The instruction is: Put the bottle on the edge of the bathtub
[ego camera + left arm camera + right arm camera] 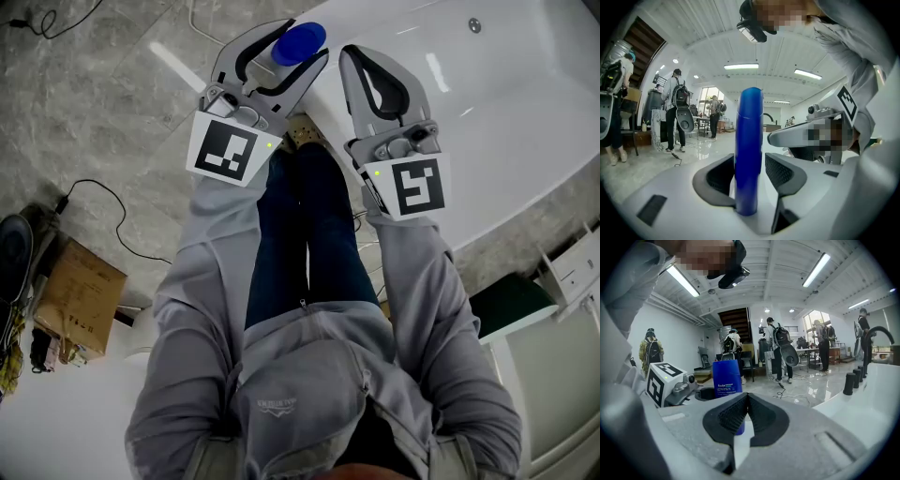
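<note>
A blue bottle [298, 42] stands upright between the jaws of my left gripper [295, 49], over the corner of the white bathtub's rim [487, 211]. In the left gripper view the bottle [749, 159] sits in the gap of the left gripper [749, 165]. A slit of light shows beside the right pad, so the jaws are open around it. The bottle's foot is hidden by the gripper body. My right gripper [354, 54] hangs just right of it, shut and empty. In the right gripper view the bottle [727, 377] rises behind the right gripper [746, 397].
A cardboard box [80, 300] and a black cable [103, 202] lie on the grey floor to the left. Black tap fittings [851, 383] stand on the tub rim [876, 399]. People with backpacks [675, 112] stand farther back in the room.
</note>
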Demonstrator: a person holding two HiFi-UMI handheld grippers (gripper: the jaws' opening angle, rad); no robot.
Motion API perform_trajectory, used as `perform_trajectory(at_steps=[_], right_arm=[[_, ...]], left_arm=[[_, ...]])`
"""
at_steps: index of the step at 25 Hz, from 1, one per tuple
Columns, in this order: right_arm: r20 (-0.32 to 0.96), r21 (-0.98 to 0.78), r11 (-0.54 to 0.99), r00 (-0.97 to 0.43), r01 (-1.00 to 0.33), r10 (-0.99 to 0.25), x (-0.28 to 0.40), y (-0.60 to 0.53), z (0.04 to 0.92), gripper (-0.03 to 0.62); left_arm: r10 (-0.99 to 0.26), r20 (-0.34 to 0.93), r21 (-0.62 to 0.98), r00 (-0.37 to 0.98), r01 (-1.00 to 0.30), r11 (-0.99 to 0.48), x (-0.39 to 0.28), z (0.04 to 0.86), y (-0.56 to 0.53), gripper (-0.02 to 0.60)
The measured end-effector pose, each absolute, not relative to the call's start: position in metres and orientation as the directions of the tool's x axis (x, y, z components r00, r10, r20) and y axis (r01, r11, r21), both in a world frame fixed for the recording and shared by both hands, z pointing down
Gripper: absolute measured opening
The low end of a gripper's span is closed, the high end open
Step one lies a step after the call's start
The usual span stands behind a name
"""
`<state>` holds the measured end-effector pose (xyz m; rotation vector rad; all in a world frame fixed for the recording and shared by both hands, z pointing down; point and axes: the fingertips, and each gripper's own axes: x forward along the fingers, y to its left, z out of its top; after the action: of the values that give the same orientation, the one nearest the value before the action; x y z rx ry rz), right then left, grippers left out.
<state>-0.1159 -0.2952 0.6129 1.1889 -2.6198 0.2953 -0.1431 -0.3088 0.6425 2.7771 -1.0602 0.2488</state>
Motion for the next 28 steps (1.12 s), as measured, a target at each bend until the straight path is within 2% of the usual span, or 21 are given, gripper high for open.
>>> perform_trajectory(at_steps=[7, 18, 24, 25, 26, 28], right_arm=[[0.309, -0.083, 0.648, -0.637, -0.757, -0.706, -0.115, -0.292, 0.609, 0.003], [0.319, -0.1, 0.657, -0.65, -0.747, -0.69, -0.122, -0.28, 0.586, 0.003], [0.32, -0.079, 0.665, -0.65, -0.743, -0.689, -0.124, -0.261, 0.547, 0.003], [0.312, -0.075, 0.667, -0.653, -0.741, -0.69, -0.126, -0.26, 0.539, 0.003], [0.304, -0.072, 0.668, -0.654, -0.74, -0.692, -0.128, -0.258, 0.531, 0.003], [0.296, -0.07, 0.667, -0.655, -0.741, -0.696, -0.13, -0.252, 0.514, 0.003]], left_arm=[[-0.656, 0.266, 0.105, 0.706, -0.698, -0.708, -0.147, 0.652, -0.309, 0.253], [-0.692, 0.366, 0.123, 0.622, -0.769, -0.627, -0.174, 0.65, -0.297, 0.262], [-0.725, 0.361, 0.153, 0.586, -0.805, -0.574, -0.194, 0.612, -0.27, 0.261], [-0.732, 0.356, 0.145, 0.581, -0.808, -0.571, -0.197, 0.603, -0.269, 0.254], [-0.741, 0.347, 0.135, 0.574, -0.813, -0.566, -0.199, 0.592, -0.267, 0.218], [-0.754, 0.331, 0.131, 0.567, -0.819, -0.558, -0.202, 0.569, -0.262, 0.092]])
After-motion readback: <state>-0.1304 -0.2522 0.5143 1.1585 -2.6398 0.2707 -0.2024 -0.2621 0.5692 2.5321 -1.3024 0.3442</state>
